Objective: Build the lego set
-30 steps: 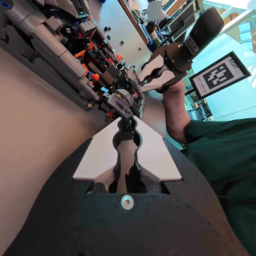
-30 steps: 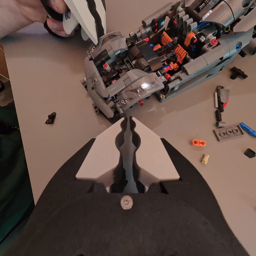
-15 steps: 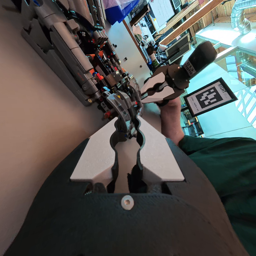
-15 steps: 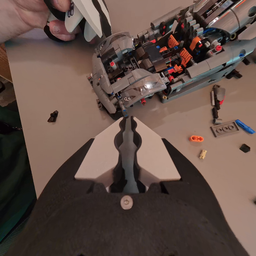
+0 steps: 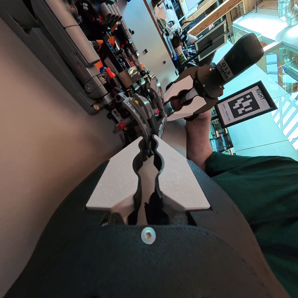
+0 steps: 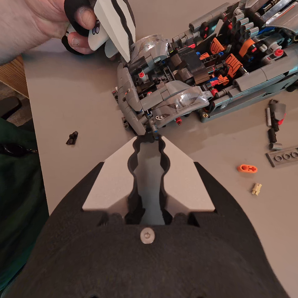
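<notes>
Model: grey brick-built car [image 6: 185, 83] with orange and black interior, lying on the beige table [image 6: 80, 90].
Left gripper [image 5: 147, 139]: fingers clamped on the car's front fender edge.
Right gripper [image 6: 147, 137]: fingers apart, tips at the car's front corner.
Loose parts: small orange connector piece [image 6: 247, 168] just beside.

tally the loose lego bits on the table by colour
grey: 3 (rod, tube, holed plate)
black: 2 (left piece, right piece)
orange: 1 (connector)
tan: 1 (pin)
mixed grey-black-red: 1 (clump)
total: 8

A pale table [image 6: 80, 96] fronts bright glass walls [image 5: 258, 138] (teal-tinted), wooden beams [image 5: 214, 14] and a dark monitor [image 5: 209, 40].
</notes>
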### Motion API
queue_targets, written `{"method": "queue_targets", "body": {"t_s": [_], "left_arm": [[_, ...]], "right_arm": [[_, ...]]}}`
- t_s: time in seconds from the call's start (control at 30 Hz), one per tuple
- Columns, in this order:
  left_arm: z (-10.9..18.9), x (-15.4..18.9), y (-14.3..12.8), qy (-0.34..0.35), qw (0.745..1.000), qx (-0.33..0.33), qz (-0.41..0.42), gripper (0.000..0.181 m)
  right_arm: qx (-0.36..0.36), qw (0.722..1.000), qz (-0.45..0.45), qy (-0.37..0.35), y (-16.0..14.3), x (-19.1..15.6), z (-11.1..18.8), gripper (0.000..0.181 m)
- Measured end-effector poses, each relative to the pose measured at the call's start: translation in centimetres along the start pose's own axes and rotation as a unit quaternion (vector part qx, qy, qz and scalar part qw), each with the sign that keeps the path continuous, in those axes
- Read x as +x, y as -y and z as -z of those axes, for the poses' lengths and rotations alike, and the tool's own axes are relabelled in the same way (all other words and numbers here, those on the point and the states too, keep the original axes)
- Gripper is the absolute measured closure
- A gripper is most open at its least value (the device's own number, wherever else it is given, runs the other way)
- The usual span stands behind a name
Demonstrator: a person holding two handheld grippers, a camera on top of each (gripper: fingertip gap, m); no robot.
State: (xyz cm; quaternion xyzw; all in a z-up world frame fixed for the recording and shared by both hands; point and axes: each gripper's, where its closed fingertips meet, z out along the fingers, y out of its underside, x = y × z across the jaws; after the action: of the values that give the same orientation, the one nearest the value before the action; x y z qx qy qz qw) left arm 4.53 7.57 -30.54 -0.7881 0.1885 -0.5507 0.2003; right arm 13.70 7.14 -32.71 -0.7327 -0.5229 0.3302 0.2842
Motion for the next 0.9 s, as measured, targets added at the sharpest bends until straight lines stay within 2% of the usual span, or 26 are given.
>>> {"method": "queue_targets", "body": {"t_s": [0.57, 0.7, 0.8, 0.9], "left_arm": [[-0.4, 0.5, 1.4, -0.011, 0.996, 0.074, 0.038, 0.181], [-1.2, 1.0, 1.3, -0.011, 0.996, 0.075, 0.036, 0.181], [-1.9, 1.4, 1.3, -0.013, 0.996, 0.082, 0.036, 0.181], [-2.8, 2.1, 1.2, -0.025, 0.995, 0.083, 0.039, 0.179]], "right_arm": [[0.007, 1.000, 0.001, 0.002, -0.1, 0.4, 0.2, 0.162], [0.021, 0.998, 0.009, -0.057, 0.5, 1.2, 2.4, 0.160], [0.014, 0.993, 0.047, -0.103, 1.1, -0.1, 4.3, 0.164], [0.027, 0.992, 0.097, -0.075, 2.8, -3.7, 3.6, 0.164]]}}
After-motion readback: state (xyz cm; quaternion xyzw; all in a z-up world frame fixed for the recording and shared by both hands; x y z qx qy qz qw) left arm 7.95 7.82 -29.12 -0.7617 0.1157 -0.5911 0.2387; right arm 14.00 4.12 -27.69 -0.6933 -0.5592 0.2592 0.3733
